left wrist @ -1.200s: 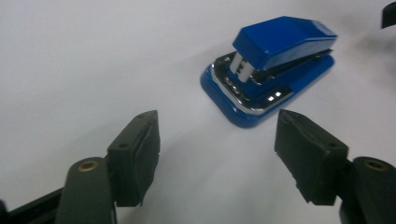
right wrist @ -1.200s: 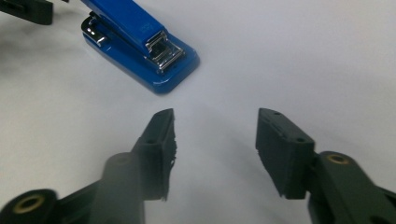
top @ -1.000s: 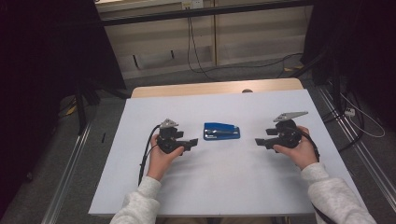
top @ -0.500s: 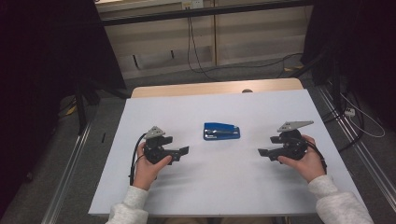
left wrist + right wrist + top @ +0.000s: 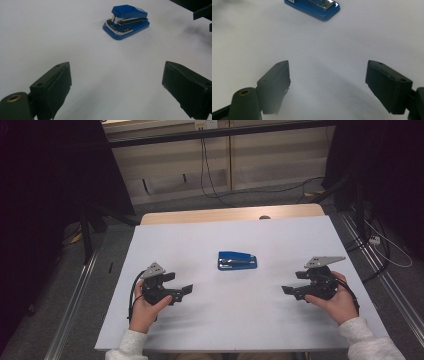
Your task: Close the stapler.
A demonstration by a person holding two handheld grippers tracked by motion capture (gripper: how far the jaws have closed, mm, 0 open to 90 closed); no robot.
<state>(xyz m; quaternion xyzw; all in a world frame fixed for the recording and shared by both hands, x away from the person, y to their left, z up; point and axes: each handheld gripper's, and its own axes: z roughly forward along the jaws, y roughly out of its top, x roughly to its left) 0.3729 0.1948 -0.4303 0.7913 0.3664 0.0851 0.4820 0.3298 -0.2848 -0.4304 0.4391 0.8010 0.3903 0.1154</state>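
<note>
The stapler (image 5: 237, 261) lies flat between your grippers, both jaws spread with nothing between them, so close in level on its long sides.

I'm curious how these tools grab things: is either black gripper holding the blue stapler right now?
No, the blue metal-trimmed stapler lies alone on the white table, apart from the left gripper and right gripper.

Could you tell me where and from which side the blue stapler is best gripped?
Probably across the long sides of the blue stapler, mid-body, coming from above: it lies flat on the white table, low and narrow, with free space all around.
</note>
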